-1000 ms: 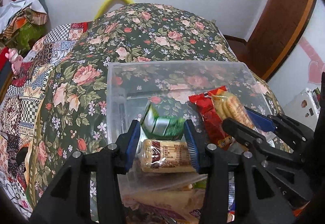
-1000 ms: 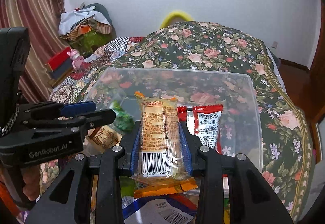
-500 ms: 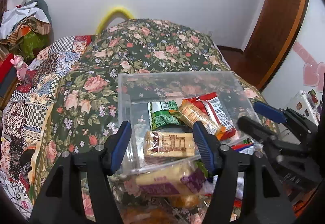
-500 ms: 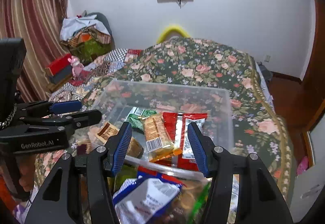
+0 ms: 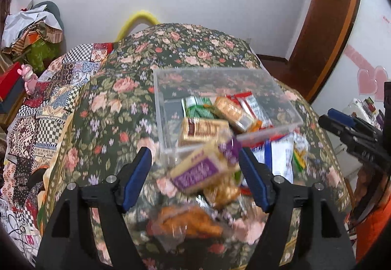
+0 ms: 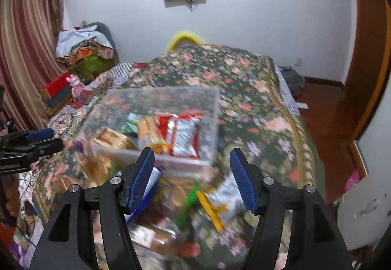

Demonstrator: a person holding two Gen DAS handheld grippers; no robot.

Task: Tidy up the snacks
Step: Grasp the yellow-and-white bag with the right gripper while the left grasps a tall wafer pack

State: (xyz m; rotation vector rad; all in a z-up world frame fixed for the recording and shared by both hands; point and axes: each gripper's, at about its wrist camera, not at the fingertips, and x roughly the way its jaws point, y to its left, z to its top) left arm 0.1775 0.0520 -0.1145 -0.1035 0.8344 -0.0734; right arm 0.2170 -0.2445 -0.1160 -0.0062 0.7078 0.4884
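A clear plastic box (image 5: 220,72) (image 6: 216,108) sits on the bed. In it lie a gold cracker pack (image 5: 202,128), a green packet (image 5: 196,108), an orange biscuit pack (image 5: 229,111) (image 6: 149,133) and red packets (image 5: 254,106) (image 6: 183,133). My left gripper (image 5: 194,162) hovers short of the box with its jaws opening. A purple-labelled packet (image 5: 195,172) lies on the bed below them, untouched. My right gripper (image 6: 191,157) is also drawn back, its jaws opening over loose snacks, among them a silver and yellow packet (image 6: 224,199). Both views are blurred.
More loose packets lie before the box, one an orange-brown bag (image 5: 188,221). The floral bedspread (image 5: 190,50) runs to the far wall, with a patchwork quilt (image 5: 48,98) and a clothes pile (image 5: 31,32) at left. A wooden door (image 5: 327,25) stands at right.
Both grippers have let go of their packs, which now lie in the box. Both have pulled back from the box and opened wider.
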